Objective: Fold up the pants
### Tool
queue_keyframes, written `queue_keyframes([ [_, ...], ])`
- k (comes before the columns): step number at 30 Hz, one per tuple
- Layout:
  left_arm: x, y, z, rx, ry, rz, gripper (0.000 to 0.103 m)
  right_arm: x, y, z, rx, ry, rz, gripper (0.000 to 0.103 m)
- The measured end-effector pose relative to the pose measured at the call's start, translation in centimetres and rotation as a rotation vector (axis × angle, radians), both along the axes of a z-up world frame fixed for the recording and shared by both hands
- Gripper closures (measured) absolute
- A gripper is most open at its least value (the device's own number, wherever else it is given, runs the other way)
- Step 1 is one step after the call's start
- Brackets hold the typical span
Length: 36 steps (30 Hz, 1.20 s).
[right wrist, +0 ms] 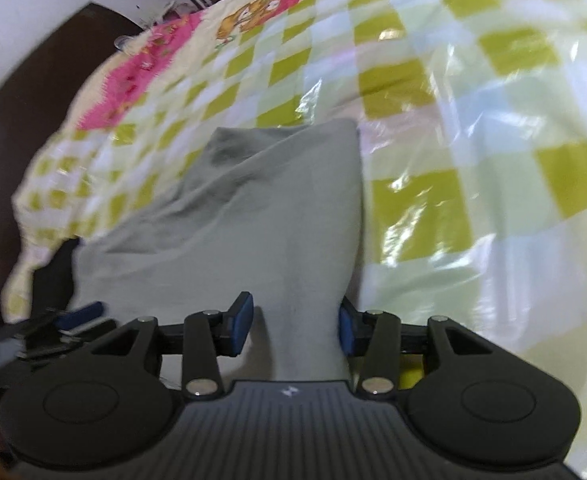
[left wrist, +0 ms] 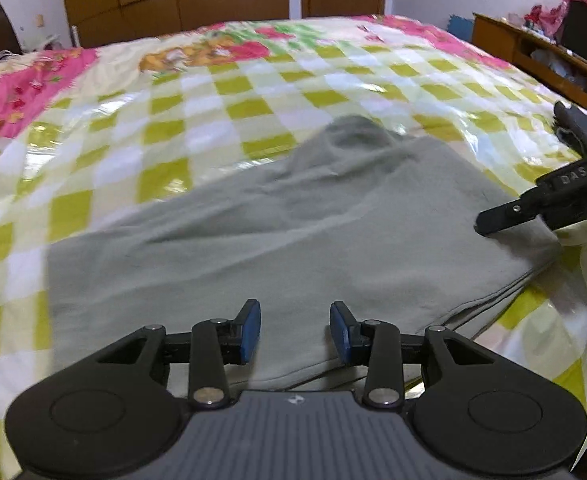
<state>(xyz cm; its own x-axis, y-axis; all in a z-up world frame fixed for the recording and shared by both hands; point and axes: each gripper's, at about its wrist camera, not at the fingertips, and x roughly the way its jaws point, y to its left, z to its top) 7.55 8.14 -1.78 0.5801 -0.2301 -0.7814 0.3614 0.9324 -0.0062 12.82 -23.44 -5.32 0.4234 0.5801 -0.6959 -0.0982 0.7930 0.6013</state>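
Grey pants [left wrist: 293, 232] lie folded and rumpled on a checked bed cover [left wrist: 229, 112]. My left gripper [left wrist: 295, 330] hovers over their near edge, its blue pads apart with nothing pinched. From the right, a black finger [left wrist: 501, 214] of my right gripper reaches over the pants' far right corner. In the right wrist view the pants [right wrist: 261, 216] run away from my right gripper [right wrist: 293, 324], a narrow end lying between its spread pads. The right pad [right wrist: 345, 328] touches the cloth and the left pad stands clear. The left gripper's blue pad [right wrist: 81, 312] shows at lower left.
The bed cover is glossy, with yellow-green and white squares and a pink printed border [left wrist: 25, 92]. Brown wooden wardrobe doors [left wrist: 181, 0] stand behind the bed. A wooden shelf with clutter [left wrist: 541, 52] runs along the right side. Dark furniture [right wrist: 33, 92] borders the bed's left.
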Motion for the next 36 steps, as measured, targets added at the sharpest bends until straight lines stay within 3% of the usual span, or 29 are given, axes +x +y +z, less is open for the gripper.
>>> queue_keyframes([
  [1,0.2,-0.6,-0.4,0.009,0.011,-0.005,0.053,0.2,-0.4,-0.6,0.035,0.017,-0.013,0.062],
  [3,0.3,-1.5,-0.9,0.025,0.025,-0.009,0.053,0.4,-1.0,-1.4,0.082,0.04,-0.047,0.094],
  [5,0.1,-2.4,-0.9,0.001,0.04,-0.026,0.053,0.1,-1.6,-1.3,0.119,0.044,-0.058,0.098],
  [7,-0.2,-3.9,-0.7,-0.02,0.043,-0.076,0.053,-0.6,-2.8,-0.6,0.139,0.027,-0.06,0.099],
  [11,-0.7,-7.7,-0.7,-0.023,0.032,-0.18,0.053,-2.2,-5.9,0.9,0.071,-0.003,-0.113,0.1],
  [15,-0.5,-9.9,1.2,-0.03,-0.03,-0.227,0.053,-3.8,-8.6,1.6,-0.003,-0.017,-0.16,0.098],
  [19,0.7,-10.9,2.5,0.005,-0.128,-0.18,0.053,-4.7,-9.1,1.7,-0.028,-0.034,-0.152,0.096],
  [22,2.6,-11.5,1.9,0.011,-0.157,-0.13,0.053,-4.5,-9.3,1.0,0.004,-0.035,-0.176,0.096],
  [24,3.8,-12.0,0.7,0.067,-0.177,-0.069,0.053,-4.4,-9.4,0.6,0.015,-0.032,-0.188,0.092],
  [26,4.9,-12.4,-1.0,0.127,-0.155,-0.027,0.053,-4.4,-9.4,0.3,0.024,-0.03,-0.184,0.092],
  [28,5.5,-12.5,-2.2,0.137,-0.111,-0.005,0.052,-4.8,-9.6,0.4,0.018,-0.039,-0.179,0.091],
  [36,2.0,-11.9,0.0,0.131,-0.153,-0.015,0.051,-4.5,-10.3,0.6,0.051,-0.059,-0.169,0.087],
])
